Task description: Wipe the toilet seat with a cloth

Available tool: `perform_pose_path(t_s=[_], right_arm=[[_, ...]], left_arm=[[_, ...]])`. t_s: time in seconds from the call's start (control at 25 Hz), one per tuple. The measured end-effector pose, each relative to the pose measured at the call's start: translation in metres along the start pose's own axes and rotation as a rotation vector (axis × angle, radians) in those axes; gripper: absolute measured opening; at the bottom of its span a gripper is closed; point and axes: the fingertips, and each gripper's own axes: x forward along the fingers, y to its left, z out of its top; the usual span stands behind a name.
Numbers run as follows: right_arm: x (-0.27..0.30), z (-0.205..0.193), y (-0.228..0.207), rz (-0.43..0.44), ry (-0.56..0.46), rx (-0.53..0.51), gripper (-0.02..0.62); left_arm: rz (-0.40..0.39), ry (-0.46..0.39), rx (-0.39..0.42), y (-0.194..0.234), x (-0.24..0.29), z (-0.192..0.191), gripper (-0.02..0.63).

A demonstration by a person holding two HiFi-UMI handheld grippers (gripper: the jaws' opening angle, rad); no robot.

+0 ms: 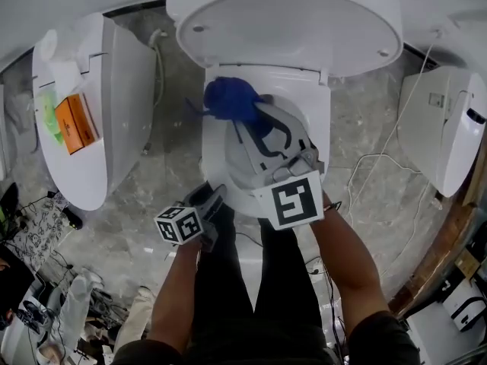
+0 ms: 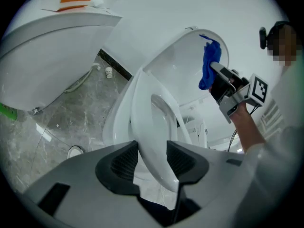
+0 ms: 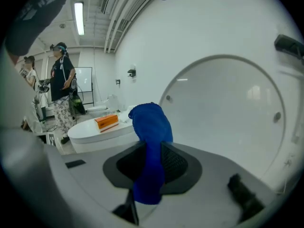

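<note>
The toilet [image 1: 321, 116] fills the middle of the head view, standing on the grey marble floor [image 1: 365, 120]. Its lid [image 1: 289, 21] is swung up and shows its round inner face at the top of the frame. In the left gripper view the seat [image 2: 142, 127] runs from the bottom centre up toward the lid, tilted up off the bowl.

Two more toilets flank yours: one at the left edge of the head view [image 1: 114, 105] and one at the right edge [image 1: 445, 128].

Your left gripper [image 1: 213, 198] sits at the lower middle of the head view, at the front edge of the seat. Its own view shows the jaws pinching the white seat rim, one pad on each side of it.

Your right gripper [image 1: 257, 120] reaches from the lower right of centre up over the bowl. Its jaws are pressed onto the blue cloth [image 1: 228, 97], which bunches above the tips and hangs down between the pads. The cloth is in the upper middle of the head view, just below the hinge end of the lid. In the right gripper view it stands in front of the lid's inner face; you cannot tell whether it touches.

An orange box [image 1: 74, 120] lies on the left toilet.
</note>
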Motion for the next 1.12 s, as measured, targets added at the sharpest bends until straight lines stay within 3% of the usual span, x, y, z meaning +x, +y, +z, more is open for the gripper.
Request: perform_pose_path(t_s=[0.16,0.28,0.72,1.12], right_arm=[[-0.041,0.033,-0.016,-0.061,-0.081,0.120,0.089],[-0.078,0.050,-0.026,-0.101,-0.088,0.177,0.089],[-0.182,0.090,-0.058,-0.222,-0.144,0.088,0.089],[-0.235,0.093,-0.056,-0.286,-0.167,0.107,0.089]], left_arm=[[-0.098,-0.066,-0.044,-0.024,-0.019,0.016,0.173],[-0.159,-0.112,-0.055,-0.045,-0.035,0.027,0.173],[-0.377,-0.298,-0.096,-0.125,-0.077,0.112,0.216],[-0.488,-0.501,-0.270,-0.166,-0.088,0.184,0.236]])
